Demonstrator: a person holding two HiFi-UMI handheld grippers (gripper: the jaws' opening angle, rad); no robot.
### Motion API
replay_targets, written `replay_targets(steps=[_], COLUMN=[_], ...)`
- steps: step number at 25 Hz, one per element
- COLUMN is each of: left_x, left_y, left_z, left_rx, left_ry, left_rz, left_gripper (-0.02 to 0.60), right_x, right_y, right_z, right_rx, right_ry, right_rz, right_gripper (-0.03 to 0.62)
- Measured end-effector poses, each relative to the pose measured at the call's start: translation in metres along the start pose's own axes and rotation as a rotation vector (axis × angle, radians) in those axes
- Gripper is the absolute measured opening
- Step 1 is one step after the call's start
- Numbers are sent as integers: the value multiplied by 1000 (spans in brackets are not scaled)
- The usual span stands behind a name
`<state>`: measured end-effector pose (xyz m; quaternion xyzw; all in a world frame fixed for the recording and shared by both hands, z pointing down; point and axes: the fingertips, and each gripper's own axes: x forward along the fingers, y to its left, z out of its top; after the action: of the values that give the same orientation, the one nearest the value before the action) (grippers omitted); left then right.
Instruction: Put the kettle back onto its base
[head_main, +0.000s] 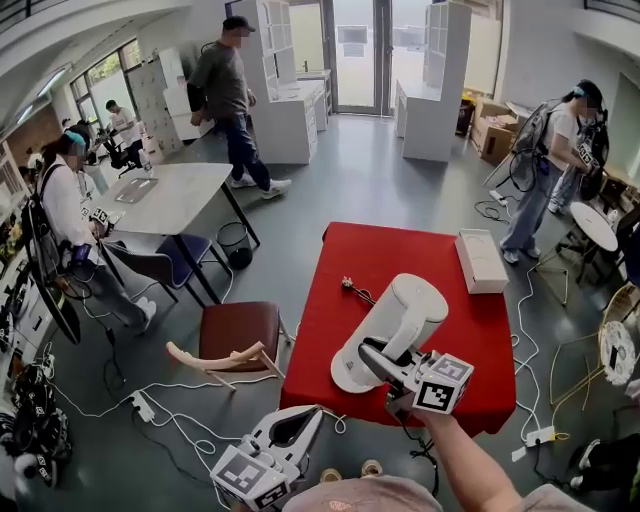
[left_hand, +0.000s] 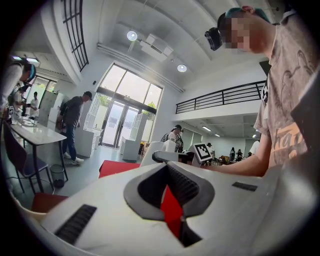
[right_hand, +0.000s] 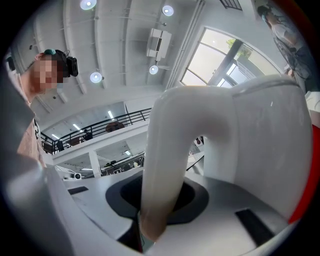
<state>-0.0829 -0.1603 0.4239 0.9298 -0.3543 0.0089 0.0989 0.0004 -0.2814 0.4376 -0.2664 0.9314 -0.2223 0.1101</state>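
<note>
Clamping its fingers on the handle (right_hand: 165, 150), the right gripper (head_main: 375, 358) is holding the kettle (head_main: 400, 320) tilted steeply over the red table (head_main: 400, 250) (base not clearly showing); a loosening grip could be letting it swing and slip. The left gripper (head_main: 308, 418) is resting with fingers together, empty.

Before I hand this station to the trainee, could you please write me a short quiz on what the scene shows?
1. Choose one: the right gripper has its jaws closed on A) the handle of the kettle, B) a mug, C) nothing.
2. True or false: the white box is stacked on top of the kettle.
3. Fill in: the top of the table is coloured ____.
Key: 1 A; 2 false, the box lies on the table, apart from the kettle; 3 red.
</note>
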Motion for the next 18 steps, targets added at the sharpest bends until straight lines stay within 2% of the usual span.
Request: replay_targets(steps=[8,13,18], left_x=[-7,-8,-6], left_y=[11,8,11], left_z=[-1,-2,-1], left_rx=[-10,-50,-56], left_ry=[3,52,55], left_rz=[36,35,38], left_gripper=[-2,-2,-2], right_x=[19,29,39], right_y=[-19,-26,-25], right_z=[-23,-39,-56], right_rx=[15,-3,-37], right_ry=[51,96,150], right_rz=[-1,-1,8], right_gripper=[100,100,98])
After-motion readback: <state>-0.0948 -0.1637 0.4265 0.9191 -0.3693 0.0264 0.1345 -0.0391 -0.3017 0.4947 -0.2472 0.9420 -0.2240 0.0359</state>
